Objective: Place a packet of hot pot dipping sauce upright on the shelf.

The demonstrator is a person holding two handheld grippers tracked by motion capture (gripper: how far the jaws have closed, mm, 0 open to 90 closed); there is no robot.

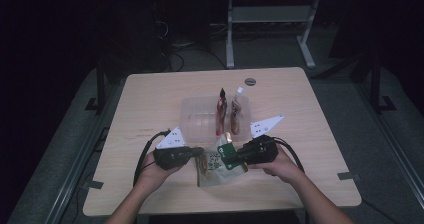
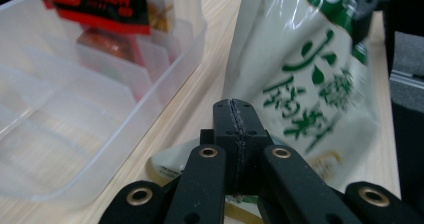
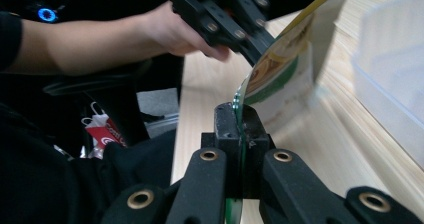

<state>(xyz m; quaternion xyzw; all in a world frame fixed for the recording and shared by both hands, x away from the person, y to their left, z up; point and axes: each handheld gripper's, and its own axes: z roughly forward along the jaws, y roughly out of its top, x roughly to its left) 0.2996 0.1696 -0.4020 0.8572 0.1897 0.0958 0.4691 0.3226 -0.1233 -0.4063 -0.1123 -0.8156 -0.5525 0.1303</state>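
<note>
A green-and-white snack pouch [image 1: 215, 166] is held up off the wooden table between my two grippers. My left gripper [image 1: 200, 151] is shut on the pouch's left edge. In the left gripper view the closed jaws [image 2: 234, 109] sit against the pouch [image 2: 310, 84]. My right gripper [image 1: 231, 156] is shut on the pouch's green top edge, which shows pinched in the right gripper [image 3: 239, 114] view, with the pouch [image 3: 280, 79] rising beyond it. Behind stands a clear divided container [image 1: 197, 119] holding a red packet [image 1: 220, 111] and a brown packet [image 1: 236, 111] upright.
A small grey disc [image 1: 250, 81] lies near the table's far edge. The container [image 2: 75, 134] is close to the left gripper's left side. A red-and-white bag [image 3: 102, 131] lies on the floor beside the table. A metal desk frame [image 1: 230, 34] stands behind.
</note>
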